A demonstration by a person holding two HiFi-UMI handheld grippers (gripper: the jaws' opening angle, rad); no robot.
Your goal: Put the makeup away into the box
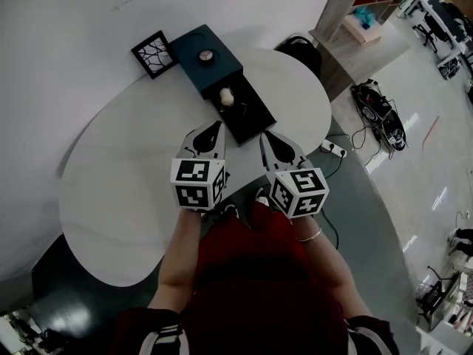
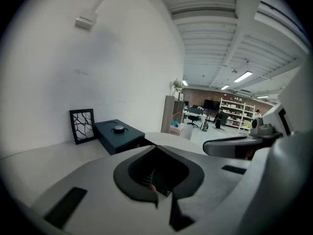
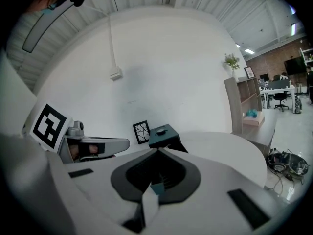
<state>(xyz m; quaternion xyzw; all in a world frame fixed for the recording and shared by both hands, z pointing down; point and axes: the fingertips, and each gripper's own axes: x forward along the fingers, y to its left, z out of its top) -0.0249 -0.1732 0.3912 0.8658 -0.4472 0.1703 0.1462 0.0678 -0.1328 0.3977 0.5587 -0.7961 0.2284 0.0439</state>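
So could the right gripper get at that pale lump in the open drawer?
Probably yes. The drawer stands open, the lump lies uncovered, and nothing sits between it and the right gripper. Its jaws are shut, though, so they would need to open first.

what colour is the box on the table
Dark teal: the box shows best in the head view.
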